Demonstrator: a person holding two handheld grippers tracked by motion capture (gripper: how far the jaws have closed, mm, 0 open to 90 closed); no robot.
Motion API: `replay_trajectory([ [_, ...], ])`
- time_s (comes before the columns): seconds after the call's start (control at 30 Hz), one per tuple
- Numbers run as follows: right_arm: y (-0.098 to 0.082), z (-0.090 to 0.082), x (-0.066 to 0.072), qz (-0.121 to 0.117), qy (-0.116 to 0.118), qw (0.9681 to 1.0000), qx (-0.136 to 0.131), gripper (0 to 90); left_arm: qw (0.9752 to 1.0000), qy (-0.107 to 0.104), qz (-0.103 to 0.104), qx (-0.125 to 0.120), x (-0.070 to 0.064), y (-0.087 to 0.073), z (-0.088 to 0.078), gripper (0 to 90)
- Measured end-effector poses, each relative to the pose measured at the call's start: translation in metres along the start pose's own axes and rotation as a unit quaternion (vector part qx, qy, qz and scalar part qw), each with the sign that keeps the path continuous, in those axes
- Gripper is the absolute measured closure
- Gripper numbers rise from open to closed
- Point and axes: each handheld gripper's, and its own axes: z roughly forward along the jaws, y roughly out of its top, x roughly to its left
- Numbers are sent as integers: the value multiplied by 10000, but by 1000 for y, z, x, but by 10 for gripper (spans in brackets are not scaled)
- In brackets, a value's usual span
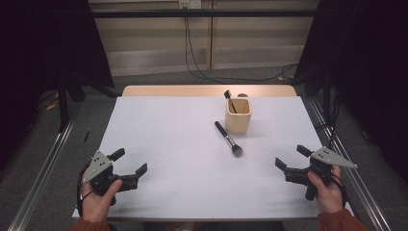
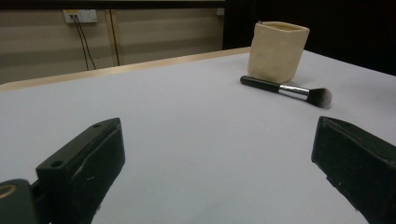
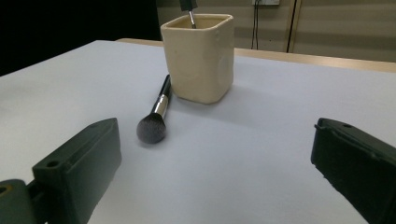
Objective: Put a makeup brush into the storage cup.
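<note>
Makeup brush (image 1: 228, 137) lies flat on bench (image 1: 163, 144), just beside cream holder cup (image 1: 238, 116), bristle head toward near edge. Looks light, stiff black handle, shiny metal ferrule probably slick, bristles soft; grab mid-handle, not fluff. Second brush (image 1: 229, 100) stands inside cup. Left hand-held gripper (image 1: 129, 167) and right hand-held gripper (image 1: 290, 160) both spread wide, holding nothing, well apart from brush. No readable brand or writing, though handle is too small to be sure.

We see a matt, smooth white desk (image 1: 168, 144) with a pale wood edge. The cup (image 3: 198, 56) looks like matt, slightly uneven cream ceramic. The brush (image 2: 285, 88) has a glossy black handle, shiny metal ferrule and soft bristles.
</note>
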Motion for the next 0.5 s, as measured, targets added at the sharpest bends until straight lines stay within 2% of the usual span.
replay_trajectory([
  [0.17,-5,-10,0,-103,-66,9999,-30,15,10000,75,15,-19,0,0,-2,28],
  [0.27,-8,-14,0,-53,-56,10000,20,15,10000,52,-76,10,2,-1,-2,28],
  [0.5,-10,-11,-3,-88,-4,9999,128,15,10000,-5,-20,31,1,0,-1,27],
])
